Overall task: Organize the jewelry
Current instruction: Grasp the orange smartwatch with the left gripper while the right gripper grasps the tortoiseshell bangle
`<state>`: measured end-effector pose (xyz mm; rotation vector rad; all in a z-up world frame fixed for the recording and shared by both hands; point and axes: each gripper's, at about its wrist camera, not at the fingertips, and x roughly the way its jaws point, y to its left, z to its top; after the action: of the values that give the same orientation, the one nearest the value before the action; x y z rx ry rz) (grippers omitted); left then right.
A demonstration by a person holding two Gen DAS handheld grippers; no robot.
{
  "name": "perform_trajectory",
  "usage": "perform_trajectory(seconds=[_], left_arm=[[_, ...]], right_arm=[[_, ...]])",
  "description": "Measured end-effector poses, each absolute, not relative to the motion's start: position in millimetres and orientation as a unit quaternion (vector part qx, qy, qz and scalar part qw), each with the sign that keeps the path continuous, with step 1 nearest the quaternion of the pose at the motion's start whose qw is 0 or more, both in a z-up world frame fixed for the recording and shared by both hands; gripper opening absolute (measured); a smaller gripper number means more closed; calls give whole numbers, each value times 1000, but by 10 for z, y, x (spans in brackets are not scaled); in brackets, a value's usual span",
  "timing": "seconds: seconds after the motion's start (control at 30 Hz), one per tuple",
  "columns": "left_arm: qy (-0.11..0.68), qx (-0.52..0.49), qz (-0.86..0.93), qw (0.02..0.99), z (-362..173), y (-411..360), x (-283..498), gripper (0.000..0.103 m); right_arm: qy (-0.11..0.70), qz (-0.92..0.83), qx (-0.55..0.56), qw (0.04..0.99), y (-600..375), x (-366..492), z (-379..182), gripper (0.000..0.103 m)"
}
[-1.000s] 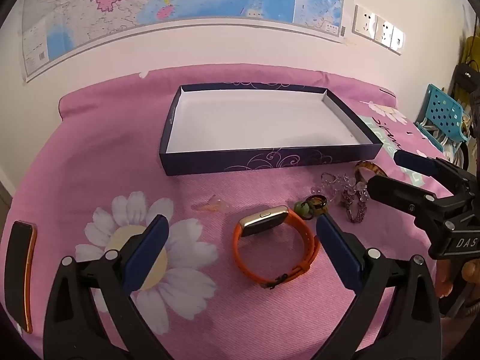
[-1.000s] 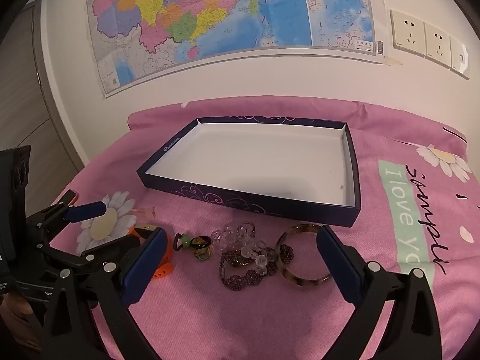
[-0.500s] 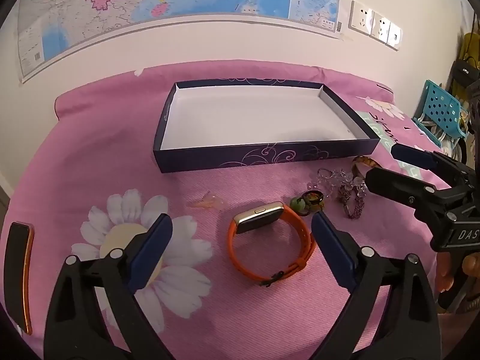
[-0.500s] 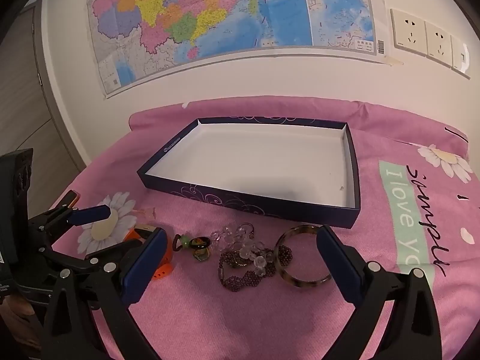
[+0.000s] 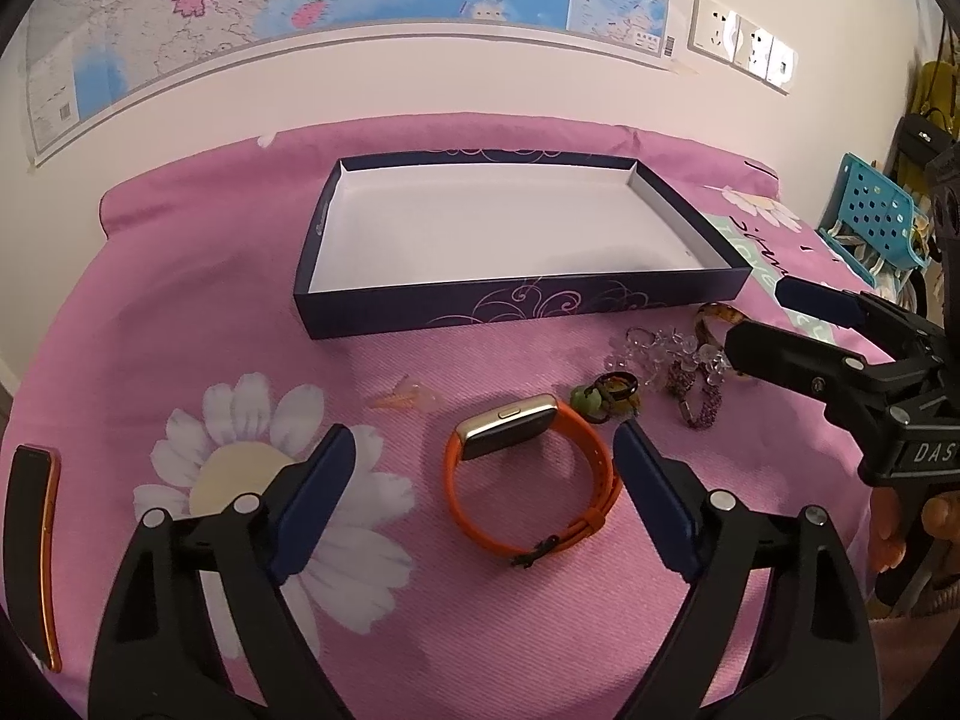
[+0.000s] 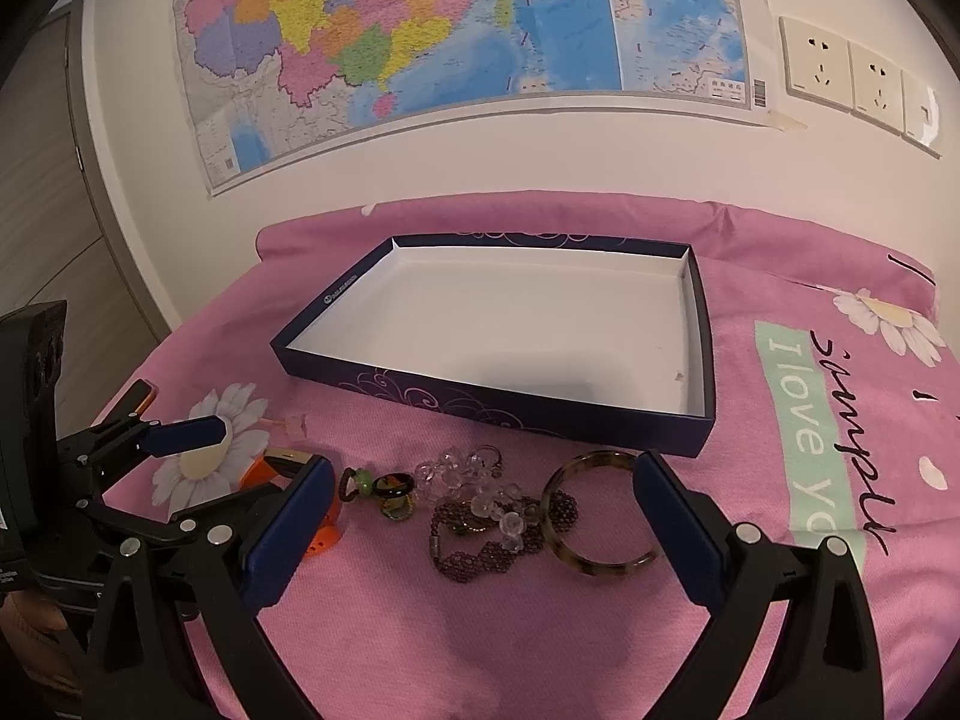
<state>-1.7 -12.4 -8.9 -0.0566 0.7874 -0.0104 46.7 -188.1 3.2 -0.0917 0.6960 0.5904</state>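
An orange-strapped watch (image 5: 591, 480) with a gold case lies on the pink bedspread between the fingers of my left gripper (image 5: 483, 450). Its jaws are closing, and neither pad presses on the watch. My right gripper (image 6: 480, 471) is open above a small heap: a dark ring (image 6: 393, 485), clear crystal beads (image 6: 474, 474), a purple beaded bracelet (image 6: 486, 558) and a tortoiseshell bangle (image 6: 600, 564). Behind both stands a dark blue box (image 5: 510, 306) with a white, bare inside (image 6: 510, 324). The right gripper's fingers (image 5: 810, 300) also show at the right edge of the left wrist view.
A dark phone with an orange edge (image 5: 30, 540) lies at the far left. A small clear peach piece (image 5: 408, 399) sits left of the watch. A blue perforated basket (image 5: 870, 222) stands past the bed on the right, and a map and sockets hang on the wall.
My left gripper's jaws have narrowed a little around the watch. The right gripper and the jewellery have not moved.
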Motion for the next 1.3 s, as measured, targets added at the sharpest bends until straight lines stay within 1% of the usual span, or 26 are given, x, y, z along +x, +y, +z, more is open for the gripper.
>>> perform_trajectory(seconds=[0.1,0.2,0.27,0.37,0.47,0.5,0.53,0.6,0.73,0.77,0.8,0.87,0.9,0.93,0.97,1.0,1.03,1.07,1.1,1.17,1.2,1.23,1.3], left_arm=[[385,-29,-16,922,-81,-104,-18,83],[390,-29,-26,920,-89,-95,-21,77],[396,-28,-31,917,-107,-99,-17,67],[407,-32,-50,912,-138,-107,-11,60],[415,-31,-56,907,-175,-97,-8,59],[417,-36,-57,906,-181,-78,-3,59],[418,-40,-59,906,-185,-61,-9,59],[419,-46,-60,905,-188,-29,-7,58],[428,-55,-64,900,-213,34,15,50],[432,-59,-65,897,-228,47,23,45],[436,-63,-68,895,-244,56,31,42],[436,-66,-73,894,-244,54,36,40],[436,-64,-73,895,-242,51,40,39],[438,-63,-73,894,-242,49,52,38],[439,-63,-74,893,-245,48,68,38],[441,-62,-74,892,-249,51,83,37],[443,-61,-73,892,-252,54,98,34],[443,-60,-71,891,-252,61,108,30],[444,-59,-69,891,-256,63,113,27],[447,-52,-63,891,-255,65,132,16],[447,-51,-62,891,-254,69,138,15],[447,-50,-62,891,-251,74,144,12],[447,-47,-60,891,-247,76,157,8]], right_arm=[[336,281,-48,898,-1932,494,41,96],[338,266,-49,902,-2036,551,46,96],[339,250,-44,906,-2145,605,50,96],[347,235,-34,907,-2305,708,31,96],[363,231,-24,902,-2419,818,-32,92],[369,229,-22,900,-2444,848,-56,89],[377,229,-20,897,-2461,878,-85,82],[394,235,-14,888,-2482,942,-156,73],[407,246,-14,880,-2463,978,-229,63],[408,247,-14,879,-2461,985,-236,63],[409,248,-14,878,-2458,994,-243,62],[414,246,-14,876,-2450,1023,-268,56],[417,246,-14,875,-2445,1031,-277,50],[419,247,-15,874,-2433,1042,-284,47],[419,246,-19,874,-2419,1048,-285,47],[419,246,-24,874,-2401,1053,-286,43],[419,245,-31,874,-2382,1057,-287,36],[420,243,-40,874,-2360,1060,-291,33],[420,241,-47,874,-2345,1062,-296,29],[420,236,-66,874,-2317,1067,-295,24],[419,232,-72,875,-2310,1070,-296,18],[418,230,-78,875,-2305,1073,-296,10],[420,234,-80,873,-2307,1080,-293,6]])
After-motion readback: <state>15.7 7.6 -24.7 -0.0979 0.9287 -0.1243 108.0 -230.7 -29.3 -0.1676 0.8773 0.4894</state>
